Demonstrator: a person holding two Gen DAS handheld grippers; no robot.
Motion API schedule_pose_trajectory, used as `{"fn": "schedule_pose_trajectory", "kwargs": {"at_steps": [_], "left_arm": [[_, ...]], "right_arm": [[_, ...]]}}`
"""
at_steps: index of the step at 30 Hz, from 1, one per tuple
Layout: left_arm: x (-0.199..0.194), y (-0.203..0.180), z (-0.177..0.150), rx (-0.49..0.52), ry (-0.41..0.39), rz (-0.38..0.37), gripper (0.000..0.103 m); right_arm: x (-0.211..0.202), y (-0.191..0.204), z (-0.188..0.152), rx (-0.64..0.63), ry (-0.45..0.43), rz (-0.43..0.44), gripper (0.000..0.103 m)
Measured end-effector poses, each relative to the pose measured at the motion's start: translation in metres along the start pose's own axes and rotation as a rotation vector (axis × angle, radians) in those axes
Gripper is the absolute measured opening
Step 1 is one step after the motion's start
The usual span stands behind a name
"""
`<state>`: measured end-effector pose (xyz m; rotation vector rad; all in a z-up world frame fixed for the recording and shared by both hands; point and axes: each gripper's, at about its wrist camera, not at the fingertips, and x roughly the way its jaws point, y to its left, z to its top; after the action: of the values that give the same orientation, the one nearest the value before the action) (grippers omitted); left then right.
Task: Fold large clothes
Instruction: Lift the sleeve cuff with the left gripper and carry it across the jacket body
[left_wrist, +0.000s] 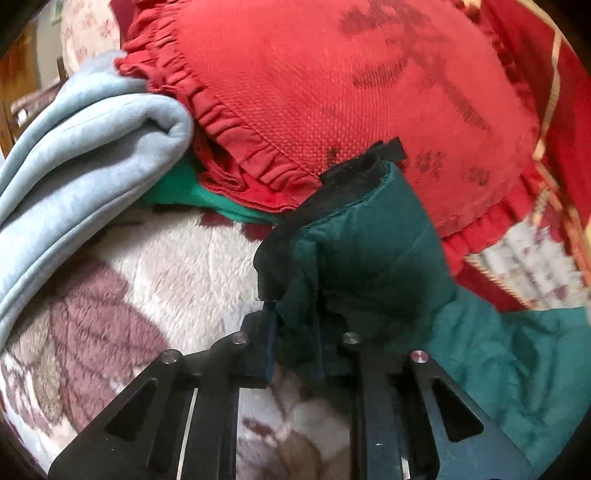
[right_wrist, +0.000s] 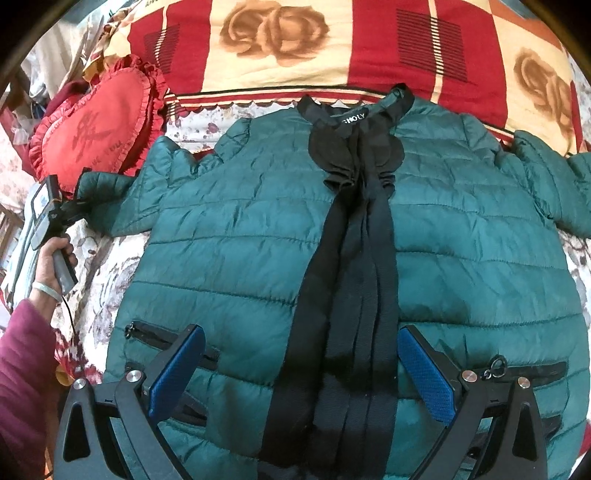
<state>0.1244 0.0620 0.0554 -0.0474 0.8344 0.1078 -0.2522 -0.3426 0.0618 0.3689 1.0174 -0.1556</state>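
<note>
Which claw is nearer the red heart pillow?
Left. The left claw grips the jacket cuff right beside the red heart pillow; the right claw hovers open over the jacket's hem, well away.

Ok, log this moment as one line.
stage: first sleeve fold | left claw: shut on sleeve cuff beside red heart pillow | right claw: open, above jacket hem | jacket: flat, front up
</note>
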Motion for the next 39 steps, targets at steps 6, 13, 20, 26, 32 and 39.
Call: {"fn": "schedule_pose_trajectory", "kwargs": {"at_steps": [6, 13, 20, 26, 32, 39], "left_arm": [[-0.048, 0.010, -0.006, -0.022, -0.015, -0.125, 0.014], [-0.111, -0.014, -0.022, 0.026, -0.031, -0.209, 0.013], [-0.166, -0.050, -0.028, 0.072, -0.055, -0.294, 0.013], [-0.209, -0.086, -0.035, 0.141, -0.072, -0.357, 0.013], [-0.230, -0.132, -0.047, 0.214, -0.059, -0.423, 0.013], [-0.251, -0.186, -0.066, 0.283, -0.044, -0.494, 0.013]], "right_arm": [[-0.010, 0.003, -0.008, -0.002, -0.015, 0.021, 0.103], [-0.030, -0.004, -0.016, 0.011, -0.052, 0.029, 0.103], [-0.045, -0.019, -0.023, 0.045, -0.077, 0.016, 0.103], [-0.051, -0.032, -0.028, 0.076, -0.073, 0.023, 0.103], [-0.058, -0.036, -0.033, 0.075, -0.078, 0.020, 0.103], [-0.064, -0.051, -0.037, 0.105, -0.085, 0.020, 0.103]]}}
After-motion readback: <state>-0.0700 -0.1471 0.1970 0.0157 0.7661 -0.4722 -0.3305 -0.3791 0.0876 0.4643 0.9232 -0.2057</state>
